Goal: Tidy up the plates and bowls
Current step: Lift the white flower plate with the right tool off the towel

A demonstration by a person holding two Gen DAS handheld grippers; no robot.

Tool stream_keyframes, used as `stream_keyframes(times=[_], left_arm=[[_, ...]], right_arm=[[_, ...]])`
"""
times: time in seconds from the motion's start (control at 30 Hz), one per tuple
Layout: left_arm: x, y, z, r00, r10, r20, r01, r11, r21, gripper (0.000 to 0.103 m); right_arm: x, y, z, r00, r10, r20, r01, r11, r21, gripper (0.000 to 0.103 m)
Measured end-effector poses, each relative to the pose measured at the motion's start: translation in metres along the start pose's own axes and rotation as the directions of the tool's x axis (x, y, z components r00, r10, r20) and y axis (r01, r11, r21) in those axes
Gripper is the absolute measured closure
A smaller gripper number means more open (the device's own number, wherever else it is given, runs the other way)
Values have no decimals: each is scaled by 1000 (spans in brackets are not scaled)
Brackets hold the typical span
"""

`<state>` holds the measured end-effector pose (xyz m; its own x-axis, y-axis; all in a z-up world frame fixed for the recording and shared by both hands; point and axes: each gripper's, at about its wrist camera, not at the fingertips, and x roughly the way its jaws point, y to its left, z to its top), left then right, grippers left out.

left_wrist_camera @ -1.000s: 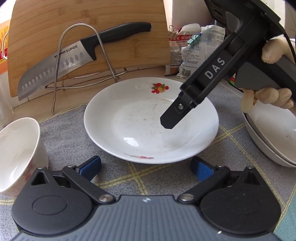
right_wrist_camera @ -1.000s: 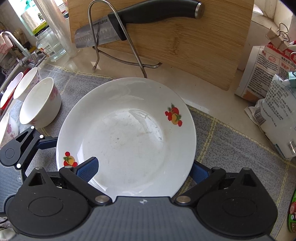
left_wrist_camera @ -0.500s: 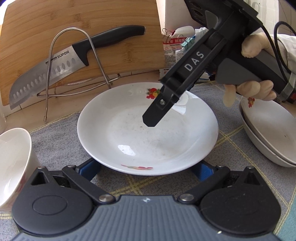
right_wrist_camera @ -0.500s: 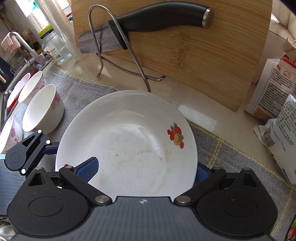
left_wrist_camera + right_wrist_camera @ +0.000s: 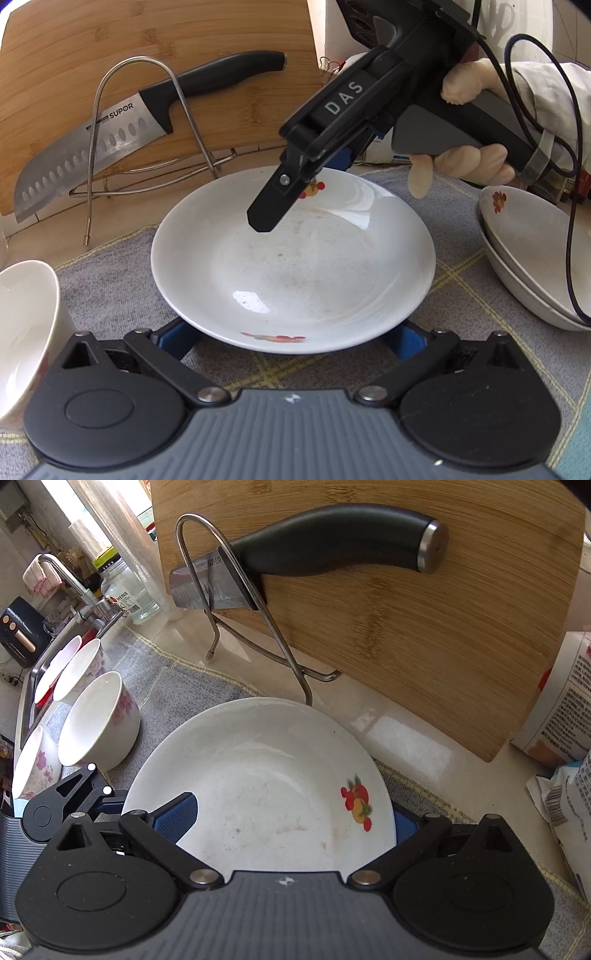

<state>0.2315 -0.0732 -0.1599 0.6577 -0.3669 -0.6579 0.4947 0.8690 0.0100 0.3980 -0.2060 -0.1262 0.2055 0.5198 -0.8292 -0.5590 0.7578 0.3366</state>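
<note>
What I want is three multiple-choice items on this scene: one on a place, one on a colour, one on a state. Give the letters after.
1. Where is the knife?
A. Flat on the grey cloth
B. Propped in the wire rack against the cutting board
C. Inside a bowl

2. What colour are the tool pads?
A. Red
B. Yellow
C. Blue

3. How is the left tool at the near rim of the plate?
A. Open, one finger to each side
B. Shut on the rim
C. Shut on a bowl

Answers:
1 B: the blade passes through the wire loop and the handle leans on the board.
2 C: blue shows at the finger ends in both views.
3 A: the fingers stand wide apart below the rim.
</note>
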Motion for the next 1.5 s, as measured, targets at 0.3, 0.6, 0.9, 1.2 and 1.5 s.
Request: stream_keyframes(times=[0.3,0.6,0.9,1.2,1.5], left_arm=[[0,0,0,1000,-7,-2,7,1000,9,0],[0,0,1,1000,-6,-5,6,1000,10,0],[-2,-4,3,1000,-3,-19,3,999,33,1],[-12,-8,0,1000,2,-31,0,998,55,1],[-32,-14,-6,999,-17,-37,19,999,50,1]], right_arm=[[-2,-5,2,1000,17,22,-17,1000,-2,3],[-3,-6,1,999,25,21,-24,1000,-12,4],[-6,-1,-5,999,15,32,-15,1000,-5,4],[-12,11,-10,999,16,37,-16,1000,-9,4],[-21,27,-21,999,20,41,-20,1000,0,4]])
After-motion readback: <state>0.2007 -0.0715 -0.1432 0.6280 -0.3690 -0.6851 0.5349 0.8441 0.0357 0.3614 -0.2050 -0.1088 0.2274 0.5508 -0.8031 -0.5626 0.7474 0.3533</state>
